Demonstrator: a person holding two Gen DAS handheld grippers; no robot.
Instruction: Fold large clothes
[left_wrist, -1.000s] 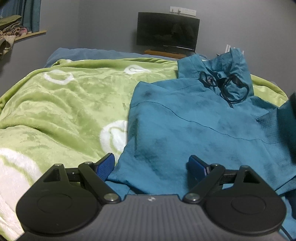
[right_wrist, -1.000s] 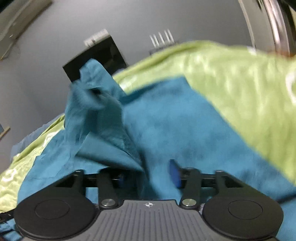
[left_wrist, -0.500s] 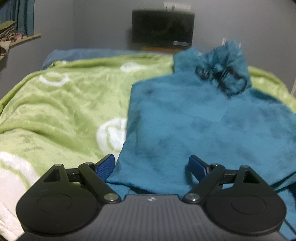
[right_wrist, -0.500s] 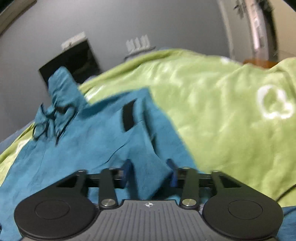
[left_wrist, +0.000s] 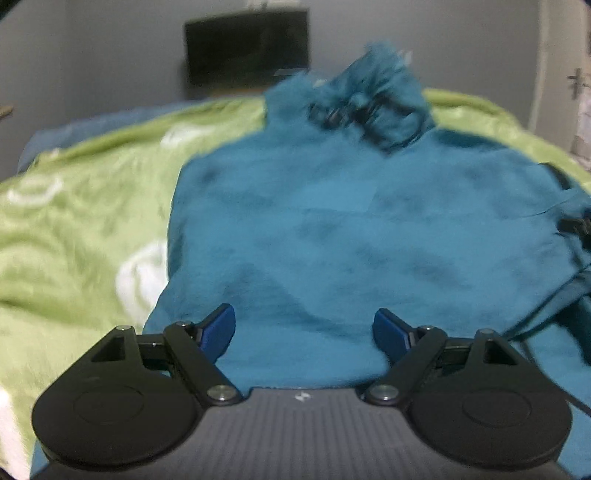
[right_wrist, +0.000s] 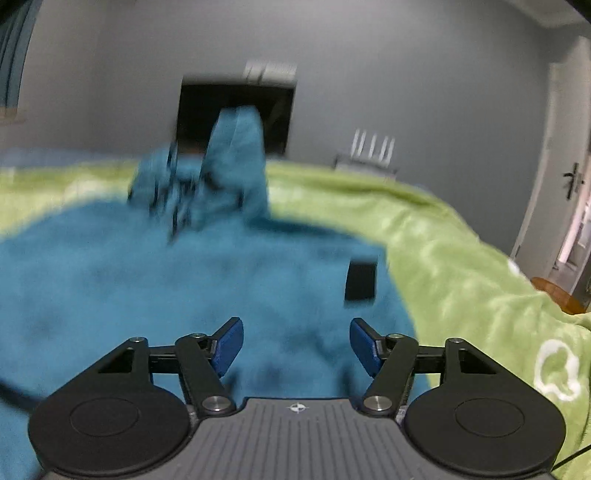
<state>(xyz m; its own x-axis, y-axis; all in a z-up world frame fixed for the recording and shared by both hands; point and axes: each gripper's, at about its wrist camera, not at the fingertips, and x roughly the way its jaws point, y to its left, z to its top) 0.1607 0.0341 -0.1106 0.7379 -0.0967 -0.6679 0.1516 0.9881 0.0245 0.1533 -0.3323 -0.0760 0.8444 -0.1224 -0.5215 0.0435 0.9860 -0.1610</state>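
Note:
A large teal hoodie (left_wrist: 351, 221) lies spread flat on a green blanket (left_wrist: 74, 221), with its hood and black drawstring (left_wrist: 380, 110) at the far end. My left gripper (left_wrist: 304, 325) hovers over the near hem; its wide jaws are closing slightly and the pads press on nothing. In the right wrist view the hoodie (right_wrist: 147, 277) fills the left and middle, with its hood (right_wrist: 221, 177) standing up at the far end. My right gripper (right_wrist: 295, 332) sits over the hoodie's right part; its jaws are opening, with cloth below them and none pinched. A black patch (right_wrist: 360, 280) marks the garment's right edge.
The green blanket (right_wrist: 480, 277) with white ring patterns covers the bed on both sides of the hoodie. A dark screen (left_wrist: 247, 48) hangs on the grey wall beyond the bed. A door (right_wrist: 572, 177) stands at the far right.
The right gripper let go of the folded teal cloth it had pinched and its view rolled level. The raised fold now lies flat. The left gripper slid right along the hem.

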